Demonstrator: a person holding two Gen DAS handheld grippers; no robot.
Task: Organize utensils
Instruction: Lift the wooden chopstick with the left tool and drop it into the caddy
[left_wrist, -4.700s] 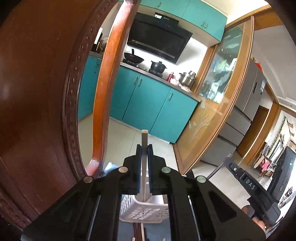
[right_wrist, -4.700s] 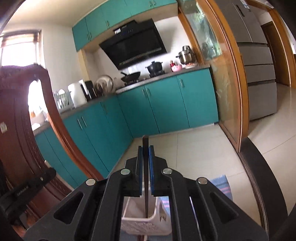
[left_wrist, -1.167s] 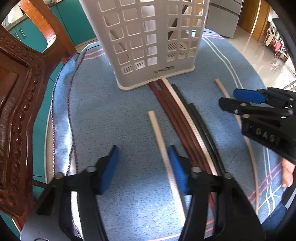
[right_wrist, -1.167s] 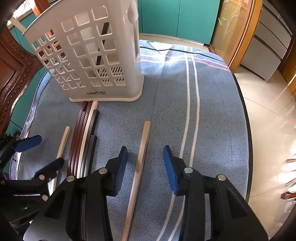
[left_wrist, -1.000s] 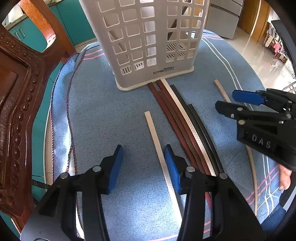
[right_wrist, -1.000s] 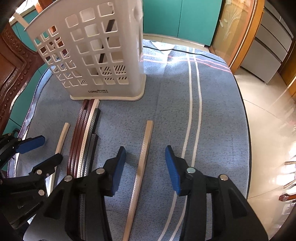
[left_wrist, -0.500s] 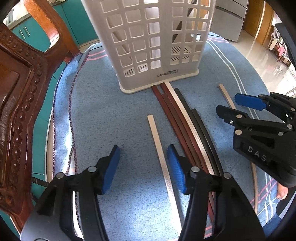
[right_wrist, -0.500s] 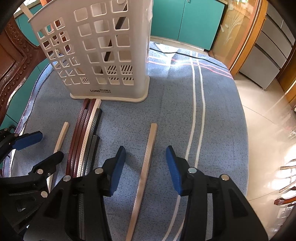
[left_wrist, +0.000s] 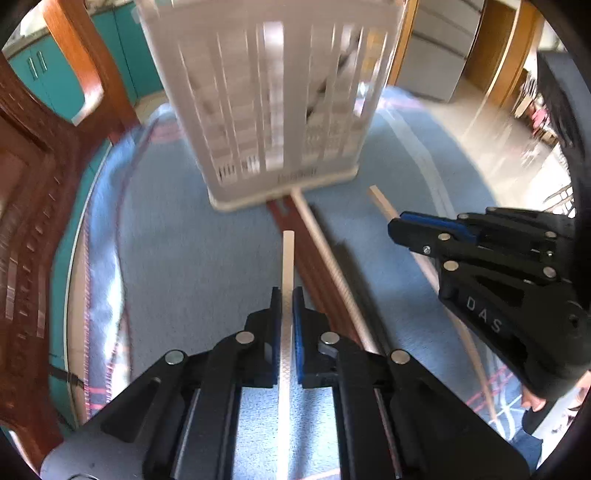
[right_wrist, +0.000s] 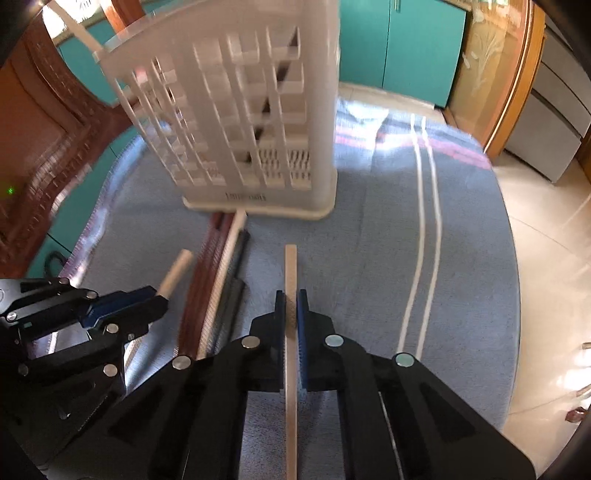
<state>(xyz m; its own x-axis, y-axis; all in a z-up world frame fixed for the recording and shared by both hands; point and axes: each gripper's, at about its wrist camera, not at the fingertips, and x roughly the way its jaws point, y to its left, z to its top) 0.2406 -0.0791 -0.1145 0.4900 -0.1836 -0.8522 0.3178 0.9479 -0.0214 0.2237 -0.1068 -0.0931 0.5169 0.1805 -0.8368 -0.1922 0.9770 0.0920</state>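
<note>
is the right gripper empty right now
No, the right gripper has its blue-padded jaws closed on a long tan wooden chopstick that points toward the white plastic lattice basket.

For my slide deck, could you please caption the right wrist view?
Right gripper shut on a tan chopstick, white basket ahead on the blue cloth.

Bright daylight in both fisheye views. The basket (left_wrist: 273, 103) is streaked by motion blur. Glare whitens the floor (right_wrist: 546, 258) at right. Edges curve and darken.
</note>
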